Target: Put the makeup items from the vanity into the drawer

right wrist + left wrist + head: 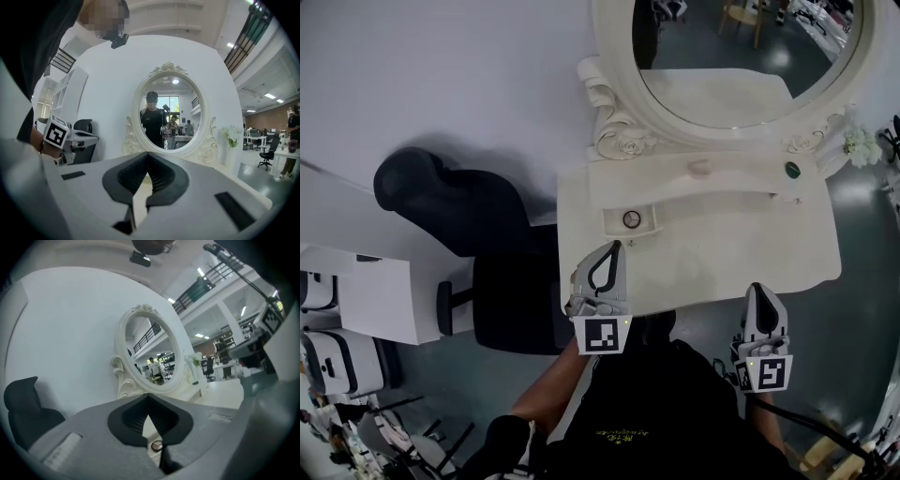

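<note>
Head view: vanity below mirror; round compact in open drawer under mirror's left side; pink item, green item beneath mirror. Left gripper, right gripper: jaws closed, empty. Black chair left of mirror.

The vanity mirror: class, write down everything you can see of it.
The mirror is oval and stands upright in a white, carved-looking frame with scrolls at its lower sides and a crest on top. It stands at the back of the white vanity, before the white wall. Its glass reflects a person in dark clothes.
</note>
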{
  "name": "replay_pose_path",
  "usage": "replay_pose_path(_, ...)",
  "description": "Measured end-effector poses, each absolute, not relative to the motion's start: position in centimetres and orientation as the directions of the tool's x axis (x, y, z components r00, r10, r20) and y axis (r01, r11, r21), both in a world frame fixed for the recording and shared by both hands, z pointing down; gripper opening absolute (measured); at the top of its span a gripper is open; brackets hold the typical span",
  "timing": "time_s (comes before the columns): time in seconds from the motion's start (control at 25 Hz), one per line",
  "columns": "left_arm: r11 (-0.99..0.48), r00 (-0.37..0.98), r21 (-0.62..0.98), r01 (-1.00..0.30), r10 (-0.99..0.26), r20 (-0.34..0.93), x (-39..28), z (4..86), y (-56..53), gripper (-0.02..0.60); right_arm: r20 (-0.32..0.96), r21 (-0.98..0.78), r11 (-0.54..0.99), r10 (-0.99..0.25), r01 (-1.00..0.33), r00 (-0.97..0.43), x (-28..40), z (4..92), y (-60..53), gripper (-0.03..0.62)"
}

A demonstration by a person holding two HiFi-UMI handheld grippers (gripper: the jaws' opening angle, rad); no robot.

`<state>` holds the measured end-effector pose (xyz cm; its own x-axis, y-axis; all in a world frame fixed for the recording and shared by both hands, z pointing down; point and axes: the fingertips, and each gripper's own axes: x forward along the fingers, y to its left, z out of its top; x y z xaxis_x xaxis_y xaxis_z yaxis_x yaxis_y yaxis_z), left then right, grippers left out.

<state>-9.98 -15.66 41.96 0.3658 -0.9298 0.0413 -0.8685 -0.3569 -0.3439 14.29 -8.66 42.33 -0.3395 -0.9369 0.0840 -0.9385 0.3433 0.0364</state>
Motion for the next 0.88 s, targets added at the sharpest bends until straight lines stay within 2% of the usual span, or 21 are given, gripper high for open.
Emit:
replay_pose_path(0.08,-0.359,0.378,-0.318,-0.878,-0.926,0.001,-10.7,38.7,-14.6,0.020,0.062,0.039,0.351,-0.935,-0.936,-0.348,13.9,41.4,-8.6,0.002)
replay_pose_path(0.16,-0.359,0.370,-0.290,-0.887,-0.929,0.016,-11.8,36.9,-13.1,0.021,0.044,0.040,0.355,-0.934,-0.934,-0.354,13.6,40.7,-8.4,0.002)
replay_pose_path(0.32,-0.303,0.308,-0.173,-0.937,-0.952,0.000,-13.7,35.1,-9.9,0.021,0.036,0.029,0.356,-0.934,-0.934,-0.355,13.3,40.5,-7.9,0.002)
replay_pose_path(0.6,-0.239,0.238,-0.124,-0.963,-0.971,0.021,-16.0,35.8,-5.6,0.021,0.007,0.018,0.372,-0.928,-0.928,-0.372,11.8,39.8,-6.8,0.002)
replay_pose_path(0.88,-0.254,0.257,-0.115,-0.960,-0.966,-0.017,-16.4,37.1,-3.2,0.021,-0.005,0.022,0.379,-0.925,-0.925,-0.379,11.1,39.2,-5.6,0.002)
